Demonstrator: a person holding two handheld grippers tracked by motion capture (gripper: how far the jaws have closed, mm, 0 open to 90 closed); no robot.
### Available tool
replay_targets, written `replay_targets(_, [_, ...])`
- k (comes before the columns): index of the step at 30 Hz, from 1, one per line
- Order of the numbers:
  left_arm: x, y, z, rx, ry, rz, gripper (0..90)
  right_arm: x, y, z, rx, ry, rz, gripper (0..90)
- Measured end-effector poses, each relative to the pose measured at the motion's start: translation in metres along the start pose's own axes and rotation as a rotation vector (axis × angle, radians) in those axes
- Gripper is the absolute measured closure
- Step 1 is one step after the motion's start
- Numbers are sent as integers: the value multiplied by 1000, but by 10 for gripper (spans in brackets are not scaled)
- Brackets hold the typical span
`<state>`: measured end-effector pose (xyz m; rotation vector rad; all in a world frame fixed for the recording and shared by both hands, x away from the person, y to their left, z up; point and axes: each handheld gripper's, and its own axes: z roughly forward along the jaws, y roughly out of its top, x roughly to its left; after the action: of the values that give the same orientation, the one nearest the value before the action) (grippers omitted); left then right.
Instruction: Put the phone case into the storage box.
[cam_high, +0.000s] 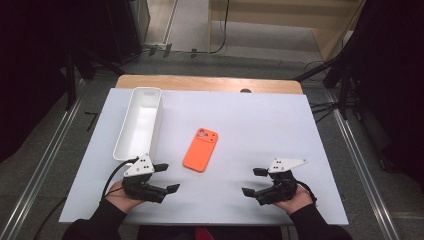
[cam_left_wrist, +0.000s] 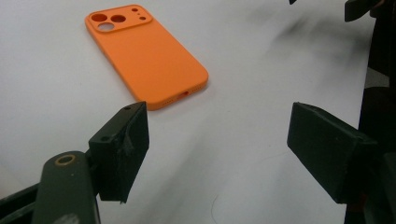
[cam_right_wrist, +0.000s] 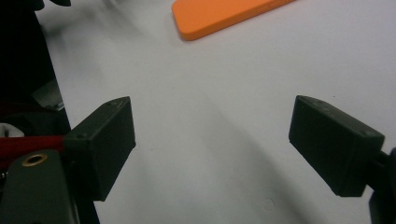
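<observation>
Two grippers rest at the near edge of the table, and from above the orange case (cam_high: 200, 149) lies flat between them, a little closer to the left gripper (cam_high: 167, 176) than to the right gripper (cam_high: 252, 181). Its long axis runs nearly straight away from the person, tipped slightly to the right at the far end, where the camera cutout sits. A white bin (cam_high: 126, 138) stands just left of it, apart from it, long side parallel. Both grippers are spread and hold nothing.

In the left gripper view the case (cam_left_wrist: 144, 55) lies ahead and to the left of the wide-apart jaws, its near short end just beyond the left jaw tip, not touching.

In the right gripper view one corner of the case (cam_right_wrist: 224, 15) shows at the top, well ahead of the spread jaws.

I'd judge the left gripper the nearer, needing a short reach forward and inward.
</observation>
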<state>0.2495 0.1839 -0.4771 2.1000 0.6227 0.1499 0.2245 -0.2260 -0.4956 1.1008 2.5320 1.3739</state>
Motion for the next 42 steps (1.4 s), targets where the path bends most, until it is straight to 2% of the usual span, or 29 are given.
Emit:
replay_targets(9, [-1,2,1,-1,3,-2,209,0,0,1,3,6,-2,133])
replay_targets(15, [-5,7,5,-2,7,-18,209,0,0,0,2,7,7,133])
replay_targets(21, [-7,11,6,-8,18,-44,203,0,0,0,4,2,12,133])
replay_targets(22, [-7,14,8,-15,14,-62,185,-1,0,0,2,3,10,134])
replay_targets(24, [-7,15,9,-19,21,-72,184,-1,0,-1,1,0,8,134])
replay_targets(30, [-9,20,13,-18,37,-84,166,0,-2,-2,-8,-9,17,134])
replay_targets(37, [-10,26,19,-13,36,-98,143,-1,-4,-4,-8,-24,31,134])
replay_targets(42, [-6,30,22,-27,44,-133,129,-1,-5,-5,-8,-29,35,133])
